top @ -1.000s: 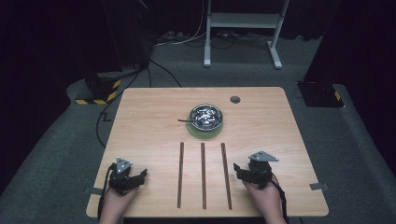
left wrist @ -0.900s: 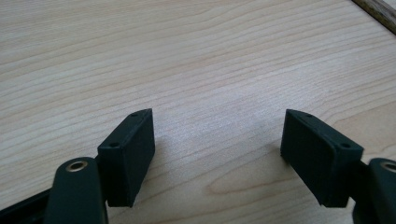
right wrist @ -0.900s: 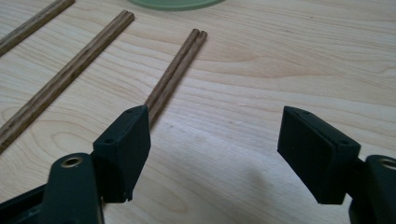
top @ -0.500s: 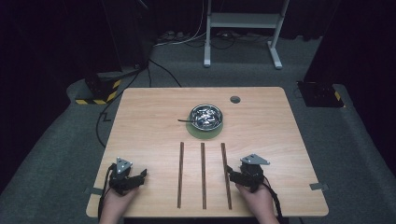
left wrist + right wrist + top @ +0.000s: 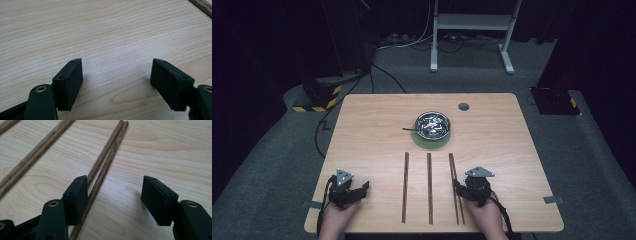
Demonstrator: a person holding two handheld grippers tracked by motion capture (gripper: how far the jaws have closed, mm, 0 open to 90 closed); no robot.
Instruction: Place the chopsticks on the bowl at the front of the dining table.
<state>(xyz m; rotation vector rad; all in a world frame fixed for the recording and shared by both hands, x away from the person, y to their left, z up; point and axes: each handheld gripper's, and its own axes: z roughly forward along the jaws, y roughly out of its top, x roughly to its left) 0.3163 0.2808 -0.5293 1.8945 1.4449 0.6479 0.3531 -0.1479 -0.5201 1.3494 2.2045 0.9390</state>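
Two claws open: right claw [image 5: 113, 195] just narrowing, shifted onto chopstick pair [image 5: 106, 162]; left claw [image 5: 116, 80] unmoved, empty.

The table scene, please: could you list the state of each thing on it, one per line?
Left claw: open, nothing between its jaws, low over bare wood.
Right claw: open, jaws have just been closing; one stick of the right pair between them, not gripped.
Right pair of sticks: flat, splayed slightly apart at the near end.
Middle stick: flat, untouched.
Left stick: flat, untouched.
Metal bowl: upright on a green mat, holding metal pieces.
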